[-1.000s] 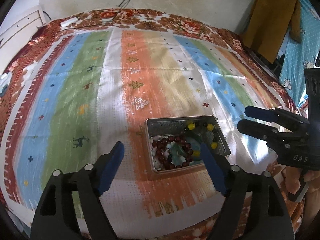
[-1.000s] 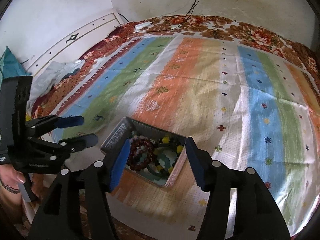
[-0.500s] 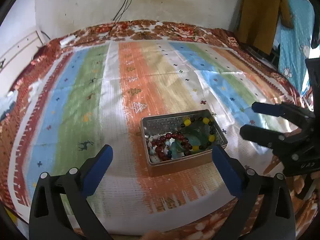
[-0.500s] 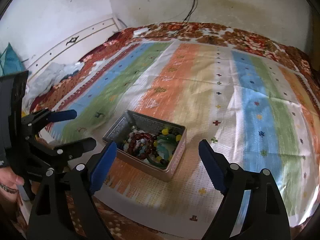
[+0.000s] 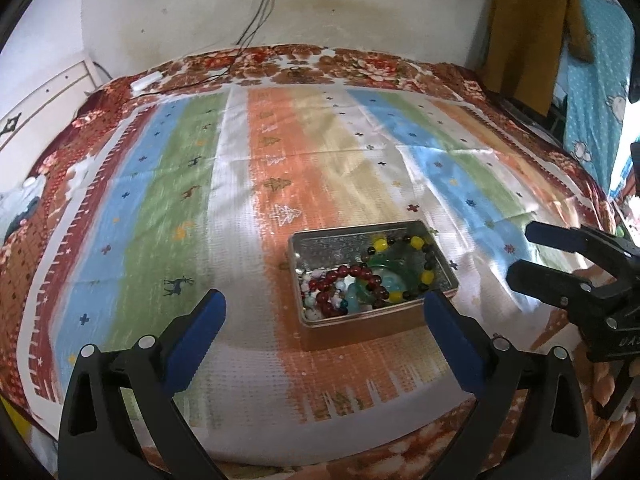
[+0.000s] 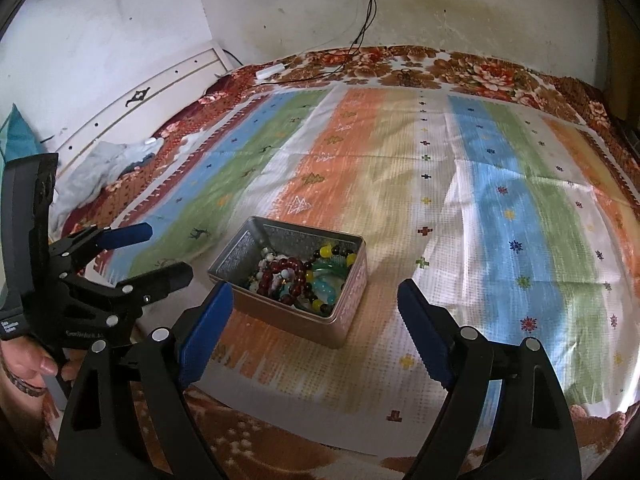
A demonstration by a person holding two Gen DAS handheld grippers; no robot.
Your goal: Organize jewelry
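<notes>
An open metal tin (image 5: 332, 249) (image 6: 354, 300) stands on the striped cloth. Inside lie a dark red bead bracelet (image 5: 354, 271) (image 6: 286, 266), a bracelet of yellow and dark beads (image 5: 380, 245) (image 6: 326, 250), a green bangle (image 5: 396, 264) (image 6: 333, 268) and pale beads. My left gripper (image 5: 324, 300) (image 6: 164, 252) hangs open just short of the tin's near side, with nothing between its pads. My right gripper (image 6: 316, 290) (image 5: 524, 254) is open too, near the tin's right end, holding nothing.
The striped cloth (image 5: 168, 208) covers a bed with a floral blanket (image 6: 480, 72). A white headboard (image 6: 152, 92) and crumpled clothing (image 6: 104, 164) are at the left. Cables (image 5: 256, 20) hang down the back wall. Garments (image 5: 532, 28) hang at the right. A hand (image 6: 36, 364) holds the left gripper.
Both grippers opened wider and drew back from the tin, which their fingers had straddled. The jewelry stays in the tin.
</notes>
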